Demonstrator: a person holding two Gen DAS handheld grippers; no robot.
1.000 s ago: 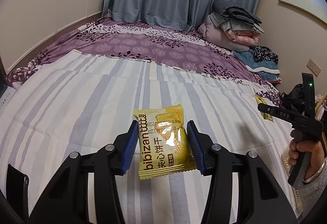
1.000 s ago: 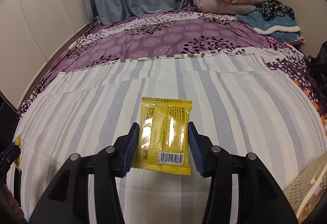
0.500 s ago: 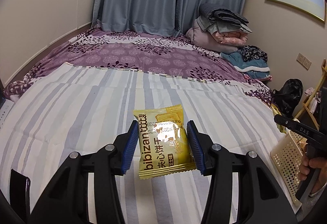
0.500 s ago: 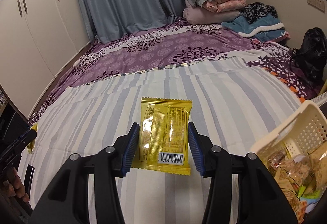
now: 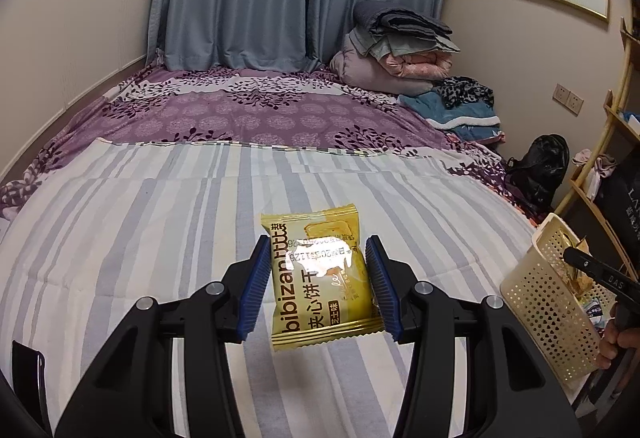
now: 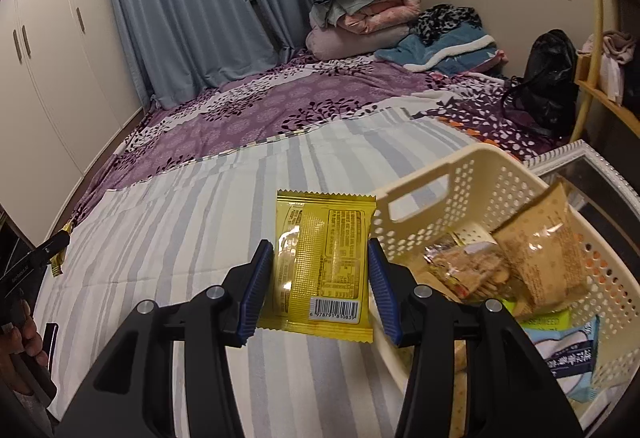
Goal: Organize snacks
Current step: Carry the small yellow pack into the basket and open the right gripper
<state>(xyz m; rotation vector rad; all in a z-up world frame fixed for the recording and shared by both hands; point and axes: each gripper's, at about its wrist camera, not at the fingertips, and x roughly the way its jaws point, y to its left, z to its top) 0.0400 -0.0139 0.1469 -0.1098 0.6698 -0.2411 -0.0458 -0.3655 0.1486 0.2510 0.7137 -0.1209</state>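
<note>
My left gripper [image 5: 317, 284] is shut on a yellow biscuit packet [image 5: 320, 278], printed face up, held above the striped bedspread. My right gripper [image 6: 320, 288] is shut on a second yellow packet [image 6: 322, 264], barcode side up, right beside the near-left corner of a cream perforated basket [image 6: 472, 174]. The basket holds several snack packs, among them a tan one [image 6: 540, 258]. In the left wrist view the basket [image 5: 548, 310] stands at the far right, with the tip of the right gripper over its rim.
A striped cover [image 5: 160, 238] lies over a purple floral bedspread [image 5: 260, 114]. Folded blankets [image 5: 396, 46] are piled by the curtains. A black bag [image 6: 548, 78] and a wooden shelf [image 6: 600, 94] stand to the right; white wardrobes [image 6: 48, 50] stand to the left.
Both grippers have swung to the right across the bed with their packets. The basket has come into both views, and the right gripper now sits at its corner.
</note>
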